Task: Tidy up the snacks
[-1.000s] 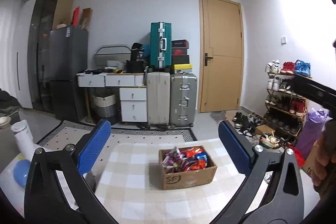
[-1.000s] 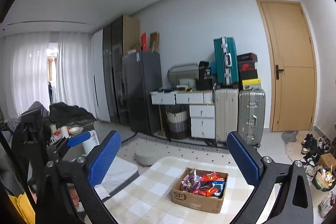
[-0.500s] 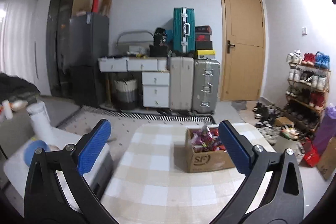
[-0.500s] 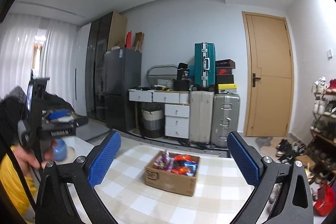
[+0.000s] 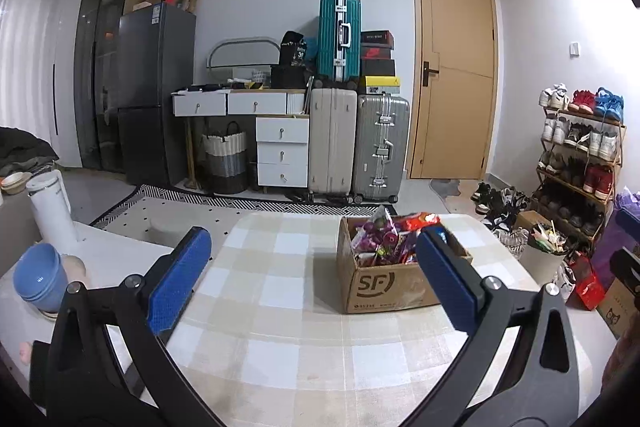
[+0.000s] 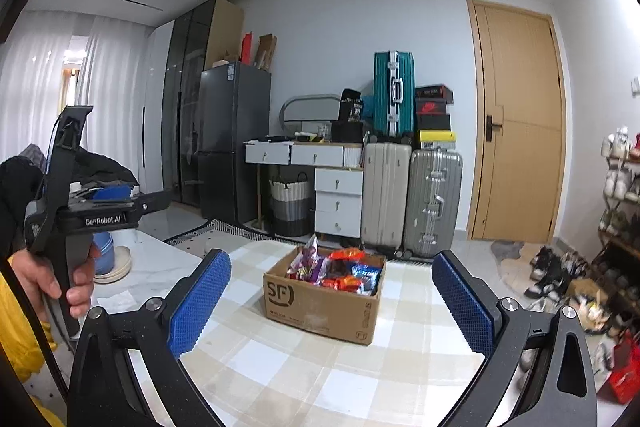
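Mostly the room fills both views: a grey wall at the far side with a wooden door [image 5: 454, 75] on the right, a dark fridge [image 5: 154, 91] on the left, and suitcases [image 5: 360, 143] stacked beside white drawers [image 5: 282, 151] between them. Nearer lies the worktop [image 5: 280, 307] under a beige-and-white checked cloth, its near edge cut off by the frame. On it stands a cardboard box [image 5: 380, 283] marked SF, full of bright snack packets [image 5: 380, 235] whose labels are too small to read. From the left wrist the box sits right of centre, and the right finger of the left hand-held gripper [image 5: 312, 275] covers its right corner; from the right wrist the box [image 6: 324, 303] stands whole between the fingers, well apart from them. Both tools are released, jaws spread wide and empty, the right hand-held gripper [image 6: 332, 303] included. Only the right wrist view shows the person's hand [image 6: 60, 279] clasping the left tool's handle, with a yellow sleeve at the edge. Only the left wrist view shows the full shoe rack [image 5: 580, 155] at the right, a white kettle [image 5: 52, 211] and a blue cup [image 5: 40, 283] at the left.
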Demonstrator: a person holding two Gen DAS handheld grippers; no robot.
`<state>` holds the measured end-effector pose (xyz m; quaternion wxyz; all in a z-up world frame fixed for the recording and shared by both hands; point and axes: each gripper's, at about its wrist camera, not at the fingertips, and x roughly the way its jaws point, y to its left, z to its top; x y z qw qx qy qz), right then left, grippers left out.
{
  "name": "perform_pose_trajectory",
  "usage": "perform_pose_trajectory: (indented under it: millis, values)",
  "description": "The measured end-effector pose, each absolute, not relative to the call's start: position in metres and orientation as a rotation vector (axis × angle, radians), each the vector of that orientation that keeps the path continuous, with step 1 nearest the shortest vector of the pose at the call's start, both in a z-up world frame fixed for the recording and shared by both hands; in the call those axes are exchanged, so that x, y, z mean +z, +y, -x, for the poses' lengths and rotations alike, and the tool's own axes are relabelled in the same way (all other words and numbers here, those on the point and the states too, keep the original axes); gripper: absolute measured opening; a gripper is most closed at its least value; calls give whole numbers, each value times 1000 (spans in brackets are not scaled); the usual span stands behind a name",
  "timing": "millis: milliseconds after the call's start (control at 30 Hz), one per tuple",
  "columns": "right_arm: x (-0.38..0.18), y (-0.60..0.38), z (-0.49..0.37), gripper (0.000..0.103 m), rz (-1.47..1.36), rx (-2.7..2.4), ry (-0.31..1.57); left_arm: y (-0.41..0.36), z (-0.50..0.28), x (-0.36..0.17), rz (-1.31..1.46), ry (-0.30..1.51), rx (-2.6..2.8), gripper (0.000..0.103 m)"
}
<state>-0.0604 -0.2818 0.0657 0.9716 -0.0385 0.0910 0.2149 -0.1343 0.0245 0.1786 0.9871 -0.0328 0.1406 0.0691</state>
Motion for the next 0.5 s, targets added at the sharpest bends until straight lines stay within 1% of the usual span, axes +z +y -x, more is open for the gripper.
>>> perform_pose_trajectory:
  millis: [233, 500]
  values:
    - [18, -278, 10, 102, 42, 380, 188, 20, 81, 117, 46, 326, 133, 102]
    - [-34, -273, -44, 102, 15, 305, 189, 37, 26, 50, 128, 377, 125, 102]
